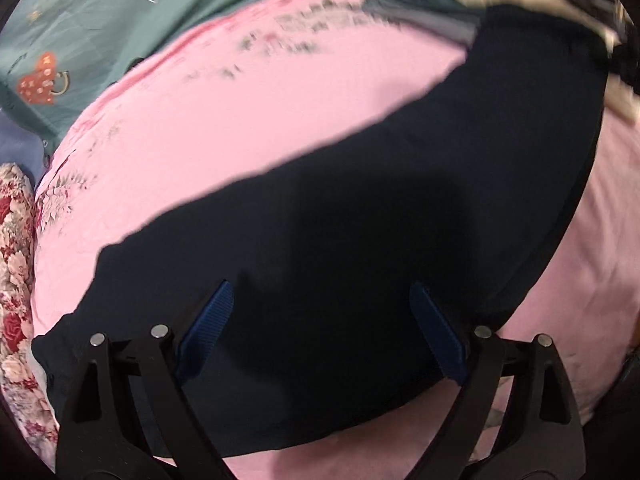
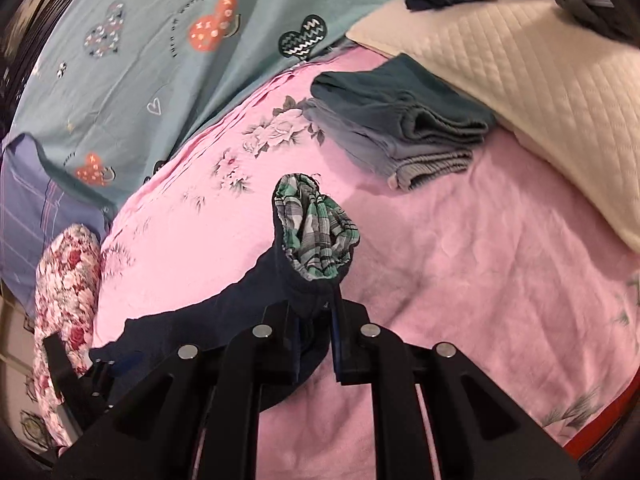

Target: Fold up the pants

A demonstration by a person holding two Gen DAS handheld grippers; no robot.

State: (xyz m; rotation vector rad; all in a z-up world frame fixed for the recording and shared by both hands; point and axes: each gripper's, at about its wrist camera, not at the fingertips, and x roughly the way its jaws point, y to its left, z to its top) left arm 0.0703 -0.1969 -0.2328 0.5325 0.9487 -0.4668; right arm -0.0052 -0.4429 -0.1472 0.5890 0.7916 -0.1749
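A pink floral bed sheet point(image 2: 460, 264) carries dark navy pants point(image 1: 360, 220), folded grey-green clothes point(image 2: 400, 128) and a cream quilted pillow point(image 2: 540, 92).

Pants point(image 1: 360, 240) were navy with green plaid lining point(image 2: 318, 232); sheet point(image 2: 460, 260) was pink floral, blanket point(image 2: 160, 60) teal with hearts.

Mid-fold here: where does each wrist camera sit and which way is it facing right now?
Left wrist: sits behind the open left tool, looking down on the dark navy pants spread across the pink sheet; both blue-padded fingers show.
Right wrist: sits behind the right tool, shut on the pants' plaid-lined end, facing the folded clothes stack and quilted pillow.
Shared: the pants, pink sheet, teal heart-print cover and floral pillow.
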